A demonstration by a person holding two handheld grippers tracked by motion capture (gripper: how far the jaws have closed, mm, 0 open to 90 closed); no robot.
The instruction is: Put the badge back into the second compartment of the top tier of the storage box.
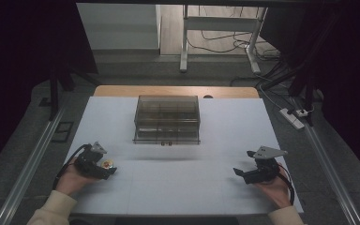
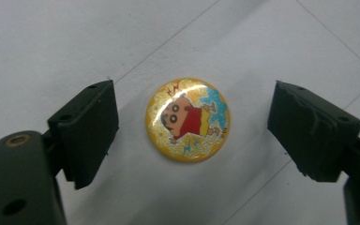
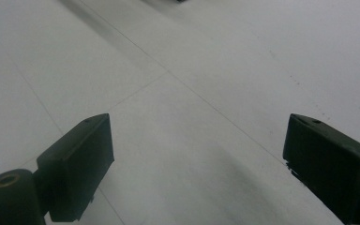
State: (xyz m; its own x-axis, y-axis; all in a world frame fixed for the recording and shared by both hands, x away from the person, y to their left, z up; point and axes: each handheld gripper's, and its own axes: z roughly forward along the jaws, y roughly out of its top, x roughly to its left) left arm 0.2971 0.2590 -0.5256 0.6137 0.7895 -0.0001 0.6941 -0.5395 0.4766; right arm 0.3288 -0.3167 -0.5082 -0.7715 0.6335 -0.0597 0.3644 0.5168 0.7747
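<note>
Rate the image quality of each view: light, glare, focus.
High view: dim and grainy, dark at both sides; the clear drawer box casts a soft shadow on the white table. Left gripper view: sharp, evenly lit, with a white glare streak across the top of the round cartoon badge. Right gripper view: soft, hazy tabletop with faint broad shadows, claw edges fairly crisp.

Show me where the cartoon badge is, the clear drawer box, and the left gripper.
cartoon badge (image 2: 188,120), left gripper view, on the printed figure at the middle of its face.
clear drawer box (image 1: 167,119), high view, on its front wall.
left gripper (image 2: 193,129), left gripper view, midway between its two black fingertips.
</note>
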